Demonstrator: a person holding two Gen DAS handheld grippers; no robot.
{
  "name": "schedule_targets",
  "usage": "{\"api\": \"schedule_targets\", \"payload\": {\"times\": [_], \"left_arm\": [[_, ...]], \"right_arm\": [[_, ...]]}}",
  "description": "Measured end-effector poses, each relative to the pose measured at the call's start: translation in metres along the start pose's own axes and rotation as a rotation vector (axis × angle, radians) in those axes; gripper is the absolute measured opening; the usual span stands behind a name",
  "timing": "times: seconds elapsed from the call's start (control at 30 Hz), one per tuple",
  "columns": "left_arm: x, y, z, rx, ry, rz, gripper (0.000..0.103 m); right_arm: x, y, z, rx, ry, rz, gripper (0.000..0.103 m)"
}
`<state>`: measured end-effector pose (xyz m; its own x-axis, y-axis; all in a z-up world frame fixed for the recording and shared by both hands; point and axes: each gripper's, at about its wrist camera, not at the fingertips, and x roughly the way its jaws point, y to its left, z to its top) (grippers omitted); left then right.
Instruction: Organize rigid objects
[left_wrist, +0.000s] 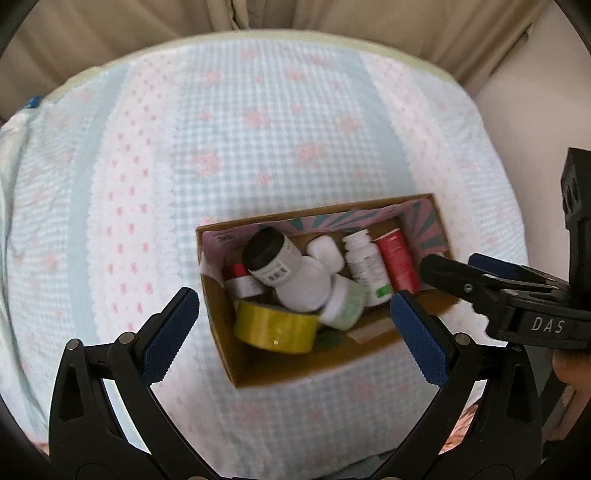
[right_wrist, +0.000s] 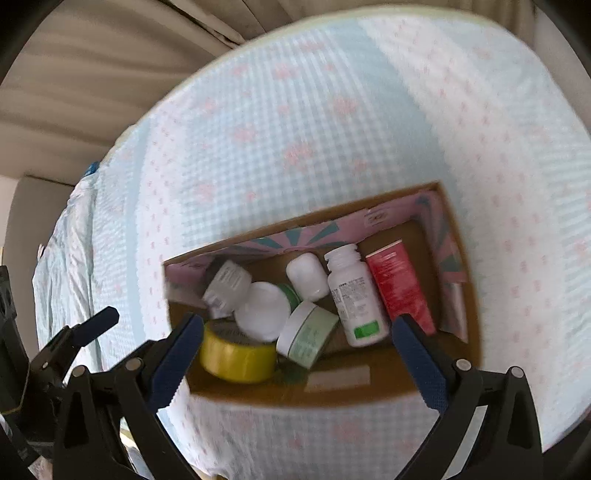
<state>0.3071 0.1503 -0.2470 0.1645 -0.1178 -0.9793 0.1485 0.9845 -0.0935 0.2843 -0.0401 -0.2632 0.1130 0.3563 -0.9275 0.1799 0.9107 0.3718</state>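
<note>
**A:** Beige curtains (left_wrist: 110, 33) hang behind a bed or cushion under a pale blue checked cover (left_wrist: 258, 129) with pink flowers. What sits on it?

**B:** A cardboard box (left_wrist: 236, 343), open at the top, near the cover's front edge and toward its right side. Pink and teal printed flaps line its far and right walls.

**A:** And inside?

**B:** At the box's right end a red tube (left_wrist: 397, 264) lies along the wall, with a white bottle (left_wrist: 369, 271), cap off, just beside it on the left. A small white capped container (left_wrist: 325, 251) rests near the far wall. In the middle a white round lid (left_wrist: 304, 288) lies against a pale green jar (left_wrist: 343, 304) tipped on its side. A grey jar with a black cap (left_wrist: 267, 256) leans toward the left end, over a red and white item (left_wrist: 240, 280) I cannot identify. A yellow tape roll (left_wrist: 275, 326) lies in the near left corner.

**A:** The tools?

**B:** The left gripper (left_wrist: 295, 328) hangs above the box's near side, jaws spread wide, nothing between them. The right gripper (right_wrist: 299, 350) is likewise spread and empty, over the same near edge. In the left view its black finger (left_wrist: 448, 271) reaches just past the box's right wall.
</note>
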Motion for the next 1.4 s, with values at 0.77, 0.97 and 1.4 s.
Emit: {"api": "schedule_targets", "payload": {"times": [0.77,0.97,1.4], "left_arm": [[-0.267,-0.135,-0.096,-0.022,-0.544,0.096,0.103],[-0.292,-0.177,-0.112,0.011,-0.636,0.131,0.103],[-0.303,-0.220,-0.130,0.039,-0.723,0.145,0.103]], "right_arm": [[-0.292,-0.015,-0.103,-0.298,-0.517,-0.136,0.102],[-0.335,-0.043,-0.124,-0.312,-0.640,-0.176,0.102],[-0.367,-0.074,-0.141,-0.292,-0.730,-0.203,0.102]]}}
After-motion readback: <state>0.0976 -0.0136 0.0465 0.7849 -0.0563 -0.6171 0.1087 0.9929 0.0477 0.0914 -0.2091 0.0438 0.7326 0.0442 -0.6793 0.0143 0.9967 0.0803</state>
